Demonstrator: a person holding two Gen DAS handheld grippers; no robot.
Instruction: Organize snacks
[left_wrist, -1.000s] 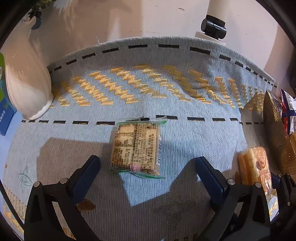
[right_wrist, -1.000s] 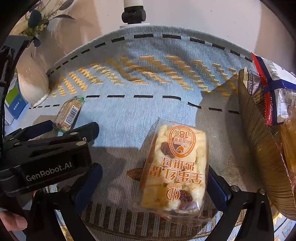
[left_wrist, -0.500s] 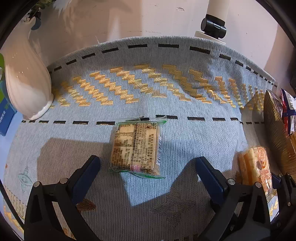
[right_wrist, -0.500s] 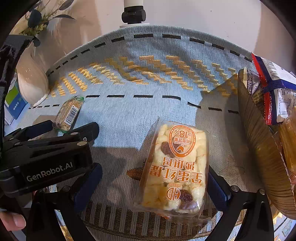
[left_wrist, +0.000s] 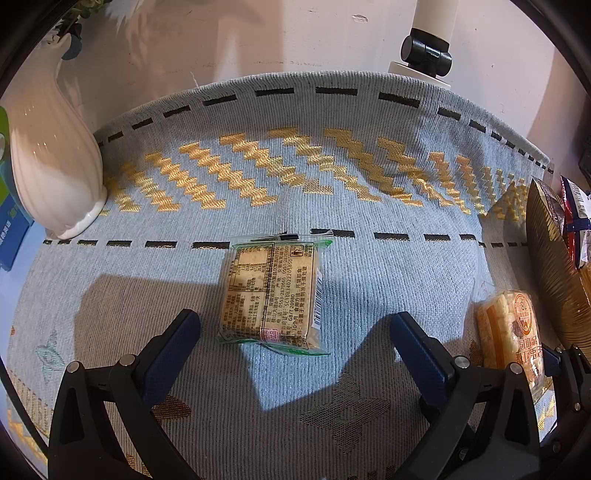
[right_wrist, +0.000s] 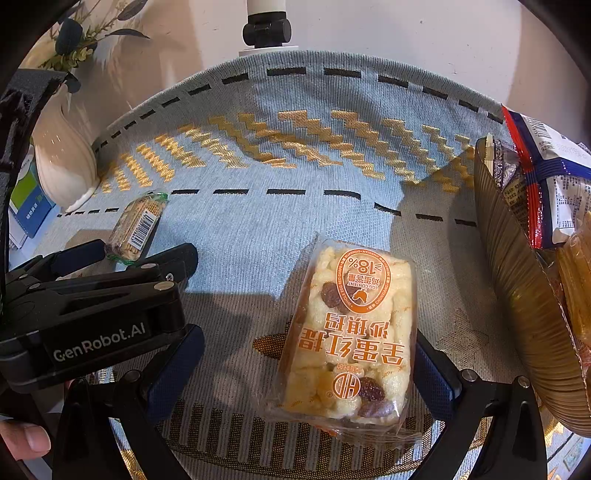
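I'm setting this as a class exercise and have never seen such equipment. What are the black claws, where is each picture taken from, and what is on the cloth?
No robot: a person holds two hand grippers, each carrying a forward-looking camera.

The left gripper view shows open jaws either side of a green-edged cracker pack. The right gripper view shows open jaws flanking an orange puffed-rice snack.

Both packs lie on the blue patterned cloth, nothing held. A gold basket of snacks stands right; a white vase stands left.
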